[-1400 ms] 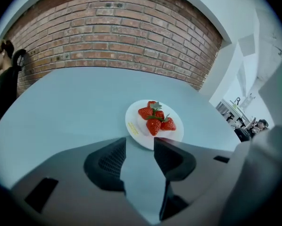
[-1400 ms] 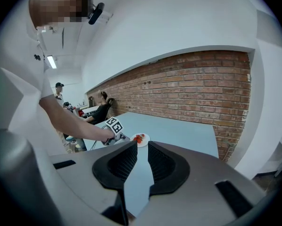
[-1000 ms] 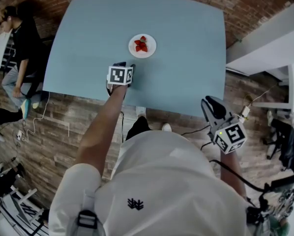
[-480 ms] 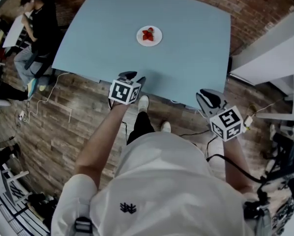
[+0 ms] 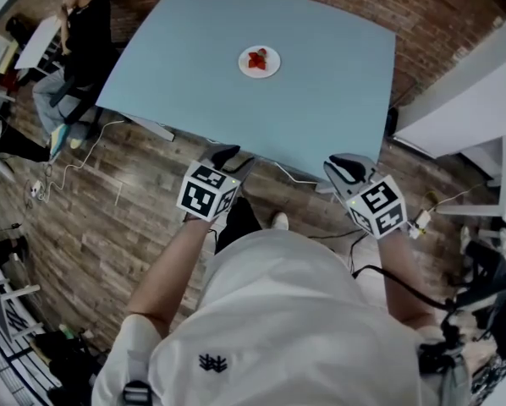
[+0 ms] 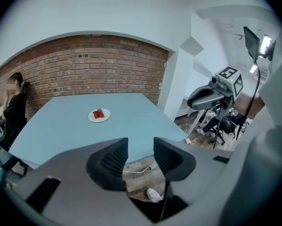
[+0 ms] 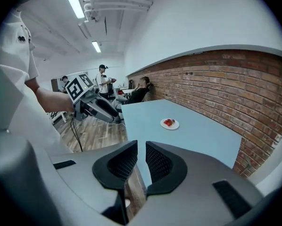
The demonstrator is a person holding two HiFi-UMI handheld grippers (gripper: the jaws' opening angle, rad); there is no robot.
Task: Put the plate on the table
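A small white plate (image 5: 259, 61) with red strawberries on it rests on the light blue table (image 5: 321, 100), toward its far middle. The plate also shows in the left gripper view (image 6: 99, 115) and the right gripper view (image 7: 170, 123). My left gripper (image 5: 225, 156) hangs over the wooden floor just short of the table's near edge, its jaws apart with nothing between them (image 6: 141, 154). My right gripper (image 5: 344, 167) is off the table's near right corner, its jaws almost touching and empty (image 7: 141, 161). Both are far from the plate.
A person (image 5: 77, 25) sits at the table's far left corner. A brick wall (image 5: 439, 7) runs behind the table, and a white wall block (image 5: 469, 83) stands to the right. Cables (image 5: 75, 163) lie on the wooden floor, with chairs and gear at the right.
My left gripper has drawn back from over the table's near edge to above the floor. The right gripper has risen slightly toward the table corner. The plate has stayed put.
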